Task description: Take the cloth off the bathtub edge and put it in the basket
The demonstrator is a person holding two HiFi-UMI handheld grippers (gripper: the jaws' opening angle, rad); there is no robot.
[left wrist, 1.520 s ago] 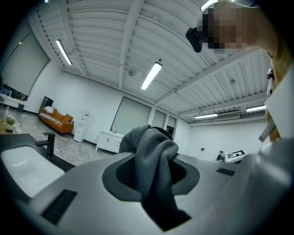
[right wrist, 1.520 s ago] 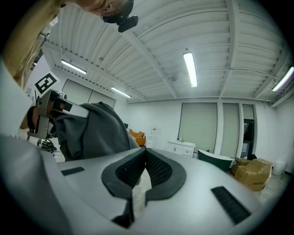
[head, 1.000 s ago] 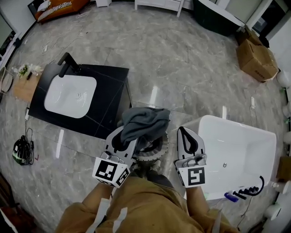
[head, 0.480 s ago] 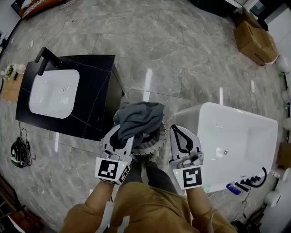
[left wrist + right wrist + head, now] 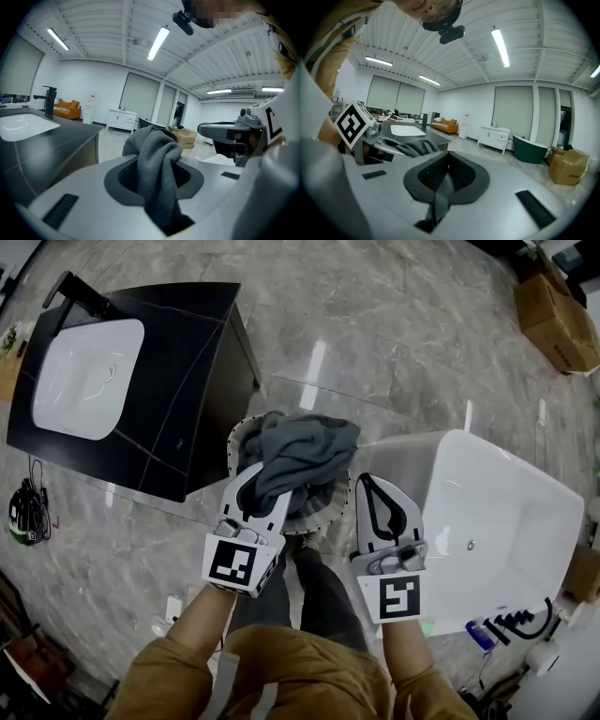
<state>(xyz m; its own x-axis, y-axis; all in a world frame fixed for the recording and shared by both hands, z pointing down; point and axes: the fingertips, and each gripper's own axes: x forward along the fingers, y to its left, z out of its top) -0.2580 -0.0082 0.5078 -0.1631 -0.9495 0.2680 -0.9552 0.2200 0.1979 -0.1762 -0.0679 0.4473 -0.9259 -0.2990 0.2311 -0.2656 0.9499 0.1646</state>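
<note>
In the head view my left gripper (image 5: 265, 486) is shut on a bunched grey cloth (image 5: 302, 451), which hangs over a round perforated basket (image 5: 240, 432) on the floor. The left gripper view shows the cloth (image 5: 157, 168) pinched between the jaws and spilling over them. To the right my right gripper (image 5: 368, 482) stands shut with nothing in it, next to the white bathtub (image 5: 497, 512). In the right gripper view its jaws (image 5: 440, 187) meet, and the cloth (image 5: 412, 147) shows at the left.
A black vanity (image 5: 178, 399) with a white basin (image 5: 84, 376) stands left of the basket. A cardboard box (image 5: 562, 324) sits at the far right. The tub's dark faucet (image 5: 514, 622) is at its near end. A cabled device (image 5: 23, 517) lies at the left edge.
The view has closed in on the basket, which now shows more fully under the cloth. The vanity has slid to the upper left. Both grippers keep their hold and spacing.
</note>
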